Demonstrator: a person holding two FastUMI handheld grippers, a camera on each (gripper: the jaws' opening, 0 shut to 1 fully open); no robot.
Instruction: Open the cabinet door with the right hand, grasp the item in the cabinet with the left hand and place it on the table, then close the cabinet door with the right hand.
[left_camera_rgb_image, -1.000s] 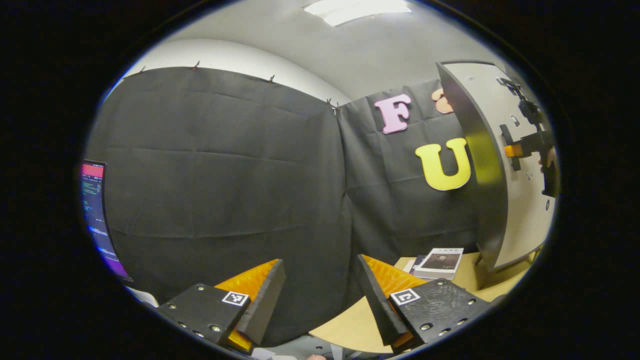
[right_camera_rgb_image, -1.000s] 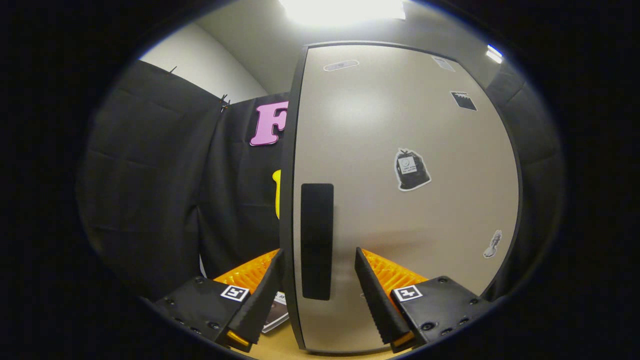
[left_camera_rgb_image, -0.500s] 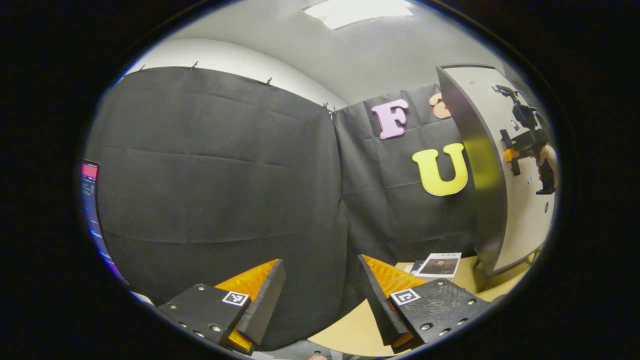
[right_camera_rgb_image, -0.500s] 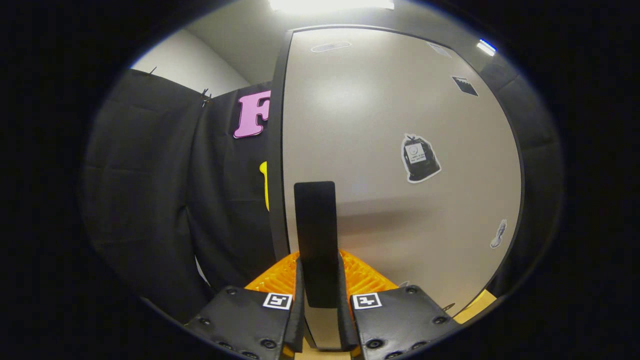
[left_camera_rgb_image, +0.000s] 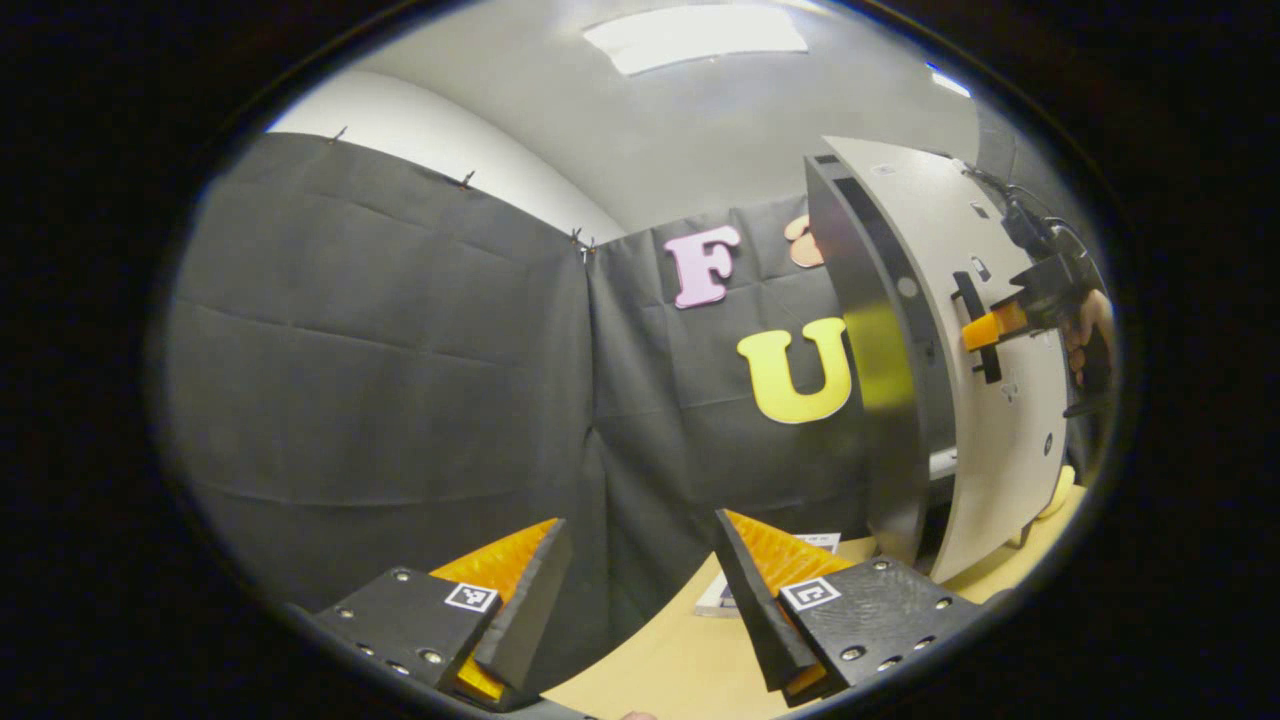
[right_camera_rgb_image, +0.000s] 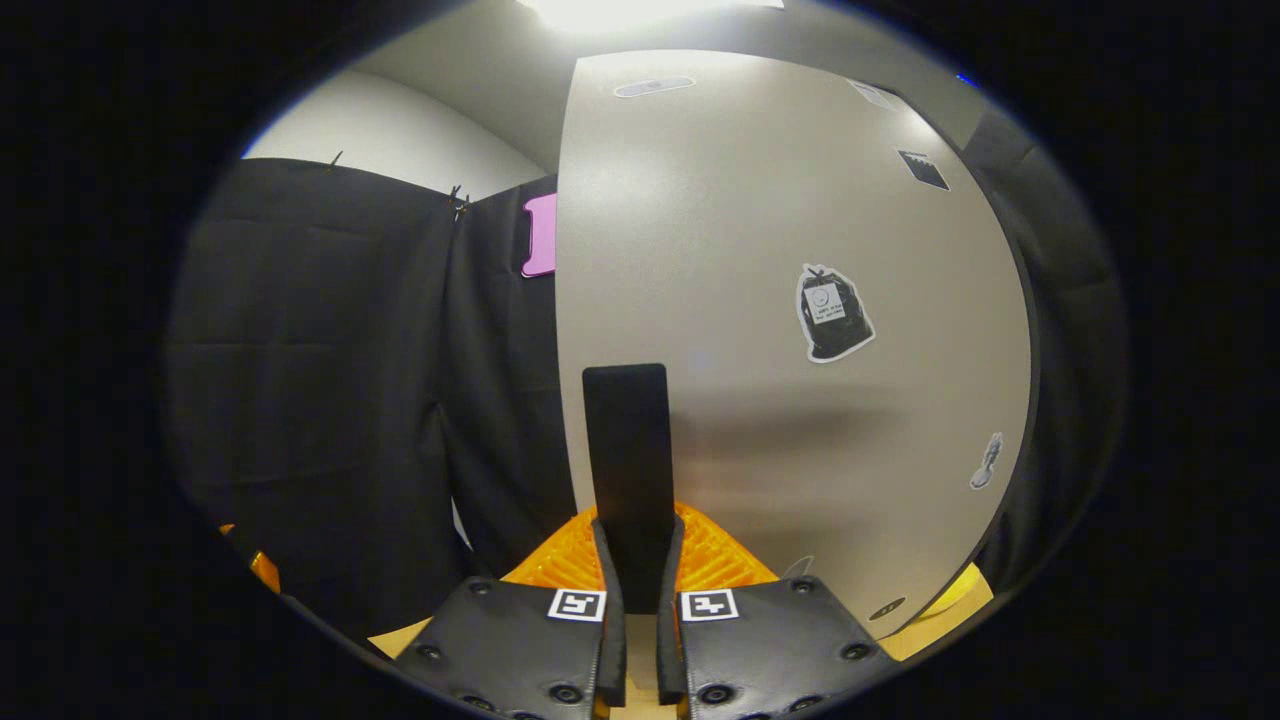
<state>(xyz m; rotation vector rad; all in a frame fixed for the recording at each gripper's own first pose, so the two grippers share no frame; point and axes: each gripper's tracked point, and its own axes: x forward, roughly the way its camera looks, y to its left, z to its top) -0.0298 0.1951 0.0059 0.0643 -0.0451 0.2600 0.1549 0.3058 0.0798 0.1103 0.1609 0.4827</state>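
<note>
Against black cloth, right gripper (right_camera_rgb_image: 632, 640) clamps the grey door's (right_camera_rgb_image: 780, 300) upright black handle (right_camera_rgb_image: 626, 450); left gripper (left_camera_rgb_image: 635, 600) waits open, cabinet opening far right.

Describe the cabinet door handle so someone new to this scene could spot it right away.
Find the tall pale cabinet door standing on the table. Near its free edge, about mid-height, a slim dark vertical handle sticks out, clamped by the right gripper. The door's stickers are flat; the handle is a raised bar.
</note>
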